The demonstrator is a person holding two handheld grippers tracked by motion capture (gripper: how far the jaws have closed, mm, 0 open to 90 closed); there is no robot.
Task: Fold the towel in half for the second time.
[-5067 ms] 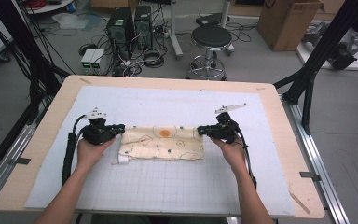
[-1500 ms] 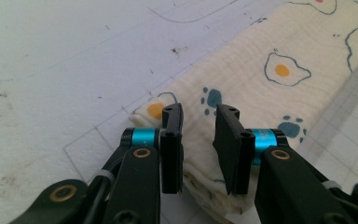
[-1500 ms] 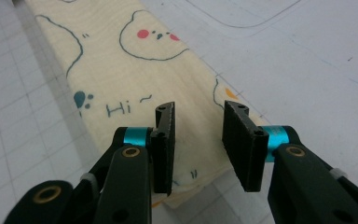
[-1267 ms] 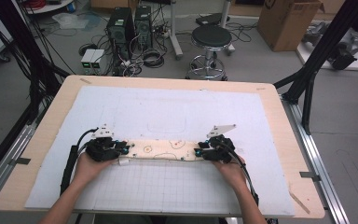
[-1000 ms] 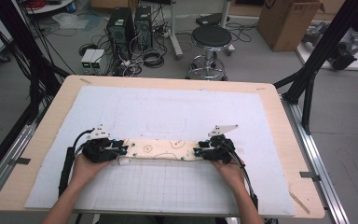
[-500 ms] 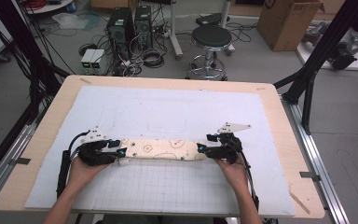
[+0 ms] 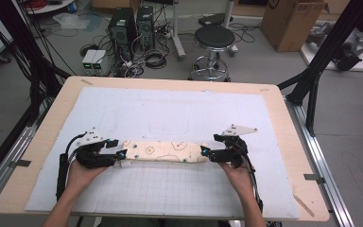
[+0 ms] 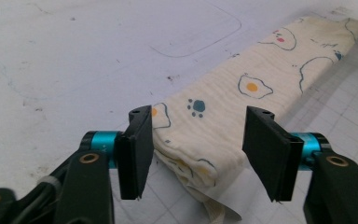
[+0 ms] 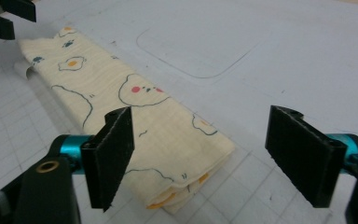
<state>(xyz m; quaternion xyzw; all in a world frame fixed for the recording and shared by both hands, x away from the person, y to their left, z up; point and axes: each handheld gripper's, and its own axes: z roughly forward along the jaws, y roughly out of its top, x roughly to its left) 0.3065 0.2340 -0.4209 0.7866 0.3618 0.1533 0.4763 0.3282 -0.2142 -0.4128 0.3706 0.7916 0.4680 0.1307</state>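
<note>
The left gripper [image 7: 121,152] rests at the left end of a folded cream cloth [image 7: 164,151], and its jaws are spread; they have just been opening. In the left gripper view, the end of the cloth [image 8: 205,140] lies between the two black pads: the left pad [image 8: 137,149] is just beside the fabric, maybe touching its edge, while the right pad stands apart from it, so nothing is pinched. The right gripper [image 7: 206,153] rests at the other end of the cloth, and its jaws are also spread wide, having just been opening. In the right gripper view, the cloth end [image 9: 177,154] lies on the mat low between the pads, closer to the left one [image 9: 114,154], and the pads do not press it. The cloth is folded into a long narrow strip with prints of fried eggs, paw marks and small faces. It lies flat on the white gridded mat [image 7: 170,189], in the near half of the wooden table [image 7: 42,142], stretched from one gripper to the other. A person's hand holds each gripper from the near side. Behind the table, a black stool [image 7: 212,40] stands on the floor.
</note>
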